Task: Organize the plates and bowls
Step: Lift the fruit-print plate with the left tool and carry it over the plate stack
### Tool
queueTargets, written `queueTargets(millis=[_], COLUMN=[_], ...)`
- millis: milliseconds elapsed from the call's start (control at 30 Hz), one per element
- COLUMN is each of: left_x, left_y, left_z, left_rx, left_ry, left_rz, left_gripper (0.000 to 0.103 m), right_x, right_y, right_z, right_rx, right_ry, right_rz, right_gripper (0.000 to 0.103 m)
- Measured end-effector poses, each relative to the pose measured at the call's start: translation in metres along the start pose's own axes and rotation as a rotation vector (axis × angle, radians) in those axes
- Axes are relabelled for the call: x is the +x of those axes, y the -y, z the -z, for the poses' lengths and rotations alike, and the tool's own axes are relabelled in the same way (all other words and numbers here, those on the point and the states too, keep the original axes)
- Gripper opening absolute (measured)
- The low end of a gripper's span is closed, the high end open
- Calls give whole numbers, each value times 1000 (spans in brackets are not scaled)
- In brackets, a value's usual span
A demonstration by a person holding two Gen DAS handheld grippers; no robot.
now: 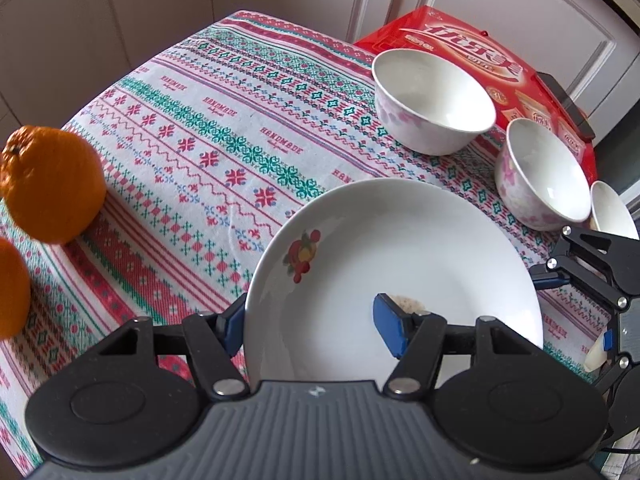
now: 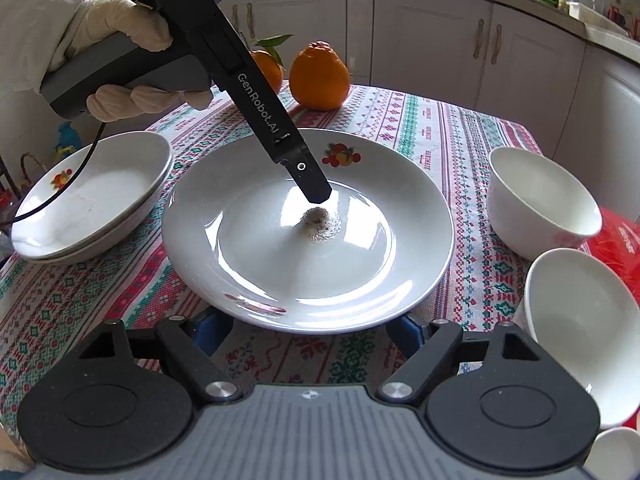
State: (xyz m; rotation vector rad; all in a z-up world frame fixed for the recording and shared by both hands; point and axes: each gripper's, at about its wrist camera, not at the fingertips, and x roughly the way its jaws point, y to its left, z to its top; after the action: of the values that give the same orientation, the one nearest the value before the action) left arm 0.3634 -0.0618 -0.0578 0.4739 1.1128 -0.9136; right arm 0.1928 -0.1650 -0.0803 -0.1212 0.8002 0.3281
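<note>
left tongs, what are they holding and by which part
The left tongs grip the plate by its rim: one finger inside the dish, the other under the edge.

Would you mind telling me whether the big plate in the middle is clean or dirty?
Dirty. The plate is mostly bare white, but a small speckled patch of residue sits near its centre, beside the left gripper finger reaching into it.

Cream glove (image 2: 132, 48); black tool (image 1: 312, 328), blue pads (image 1: 390, 330), "GenRobot.AI" lettering, silver screws.
</note>
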Motion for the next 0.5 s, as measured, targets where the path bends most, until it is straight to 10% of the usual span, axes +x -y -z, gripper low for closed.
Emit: queueTargets(millis=[500], left_x=[-48], left_y=[19], left_z=[35], left_rx=[-74], left_ry=[86], left_rz=[-52], left_gripper=[63], right_x=[-39], right_y=[-23], right_z=[-4], right_rx=[-105], right_ry=[48], right_rz=[-13], right_gripper=[86])
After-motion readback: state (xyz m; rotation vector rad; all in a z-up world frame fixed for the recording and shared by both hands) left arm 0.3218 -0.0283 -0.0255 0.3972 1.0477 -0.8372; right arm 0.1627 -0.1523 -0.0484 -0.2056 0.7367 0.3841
